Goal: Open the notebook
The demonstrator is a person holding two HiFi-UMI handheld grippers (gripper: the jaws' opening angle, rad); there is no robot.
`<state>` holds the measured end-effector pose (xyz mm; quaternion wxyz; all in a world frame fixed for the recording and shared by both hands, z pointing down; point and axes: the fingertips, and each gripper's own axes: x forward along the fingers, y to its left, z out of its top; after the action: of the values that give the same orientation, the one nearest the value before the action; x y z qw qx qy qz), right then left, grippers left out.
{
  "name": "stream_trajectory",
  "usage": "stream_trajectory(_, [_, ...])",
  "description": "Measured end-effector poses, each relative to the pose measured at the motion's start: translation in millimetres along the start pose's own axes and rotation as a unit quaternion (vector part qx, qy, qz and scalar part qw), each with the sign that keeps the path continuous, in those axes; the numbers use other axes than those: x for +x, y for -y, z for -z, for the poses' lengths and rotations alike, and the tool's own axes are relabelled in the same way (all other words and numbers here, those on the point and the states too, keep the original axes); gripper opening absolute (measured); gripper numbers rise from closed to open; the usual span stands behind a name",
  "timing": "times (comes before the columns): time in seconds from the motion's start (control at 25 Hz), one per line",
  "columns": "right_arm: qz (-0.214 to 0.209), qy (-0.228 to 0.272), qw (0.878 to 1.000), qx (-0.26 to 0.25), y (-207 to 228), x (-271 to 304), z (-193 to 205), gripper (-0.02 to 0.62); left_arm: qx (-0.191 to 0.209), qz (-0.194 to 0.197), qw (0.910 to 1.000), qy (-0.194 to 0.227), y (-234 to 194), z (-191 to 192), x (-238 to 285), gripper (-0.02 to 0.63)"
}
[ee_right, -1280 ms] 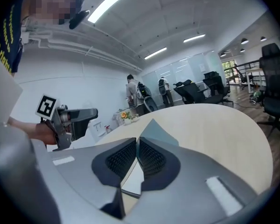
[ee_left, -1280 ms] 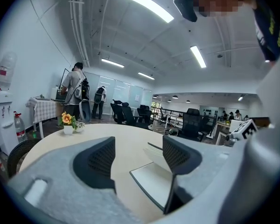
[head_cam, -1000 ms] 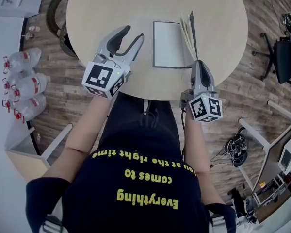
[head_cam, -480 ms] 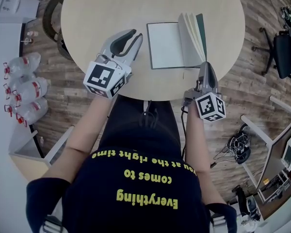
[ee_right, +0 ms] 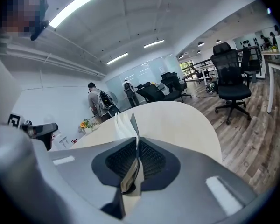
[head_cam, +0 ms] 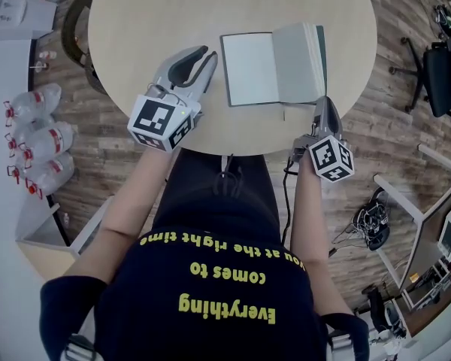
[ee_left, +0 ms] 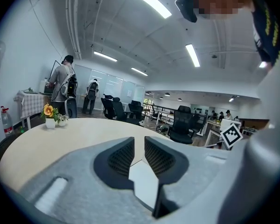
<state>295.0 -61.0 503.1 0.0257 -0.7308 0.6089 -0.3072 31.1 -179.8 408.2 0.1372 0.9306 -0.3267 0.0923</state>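
Note:
The notebook (head_cam: 249,68) lies open on the round wooden table (head_cam: 158,13), its white left page flat. Its right stack of pages and dark green cover (head_cam: 321,51) rest almost flat. My right gripper (head_cam: 325,102) sits at the notebook's near right corner, shut on the cover and pages. In the right gripper view those pages (ee_right: 123,122) run out from between the closed pads of the gripper (ee_right: 136,146). My left gripper (head_cam: 209,53) hovers just left of the notebook. Its jaws have just been closing and now stand a narrow gap apart with nothing between them (ee_left: 139,146). The white page (ee_left: 142,176) shows below.
Water bottles (head_cam: 34,138) lie on the wooden floor at the left. Office chairs stand at the right (head_cam: 443,81) and behind the table (head_cam: 79,21). A small flower pot (ee_left: 49,115) stands on the table's far side. People (ee_left: 63,85) stand in the background.
The notebook's cover and pages have swung from upright down to the right, nearly flat. My right gripper moved right and lower with them. My left gripper's jaws narrowed.

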Motion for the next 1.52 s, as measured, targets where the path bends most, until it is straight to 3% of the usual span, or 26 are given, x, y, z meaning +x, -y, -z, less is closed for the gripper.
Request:
stream_trajectory(0.12, [0.005, -0.010, 1.000, -0.014, 3, 2, 2, 0.034, -0.004, 0.003, 1.0000, 0.000, -1, 1, 0, 0.054])
stream_trajectory(0.44, [0.038, -0.059, 0.997, 0.035, 40, 11, 26, 0.035, -0.006, 0.006, 1.0000, -0.002, 2, 3, 1, 0.044])
stream_trajectory(0.72, [0.064, -0.093, 0.993, 0.042, 57, 9, 59, 0.041, -0.008, 0.002, 1.0000, -0.004, -2, 6, -1, 0.043])
stream_trajectory(1.16, [0.109, -0.135, 0.985, -0.010, 79, 13, 77, 0.043, -0.009, -0.004, 0.9999, -0.003, -7, 7, -10, 0.043])
stream_trajectory(1.52, [0.108, -0.124, 0.985, -0.058, 69, 1, 65, 0.087, -0.010, -0.005, 0.9999, 0.003, -10, 3, -14, 0.035])
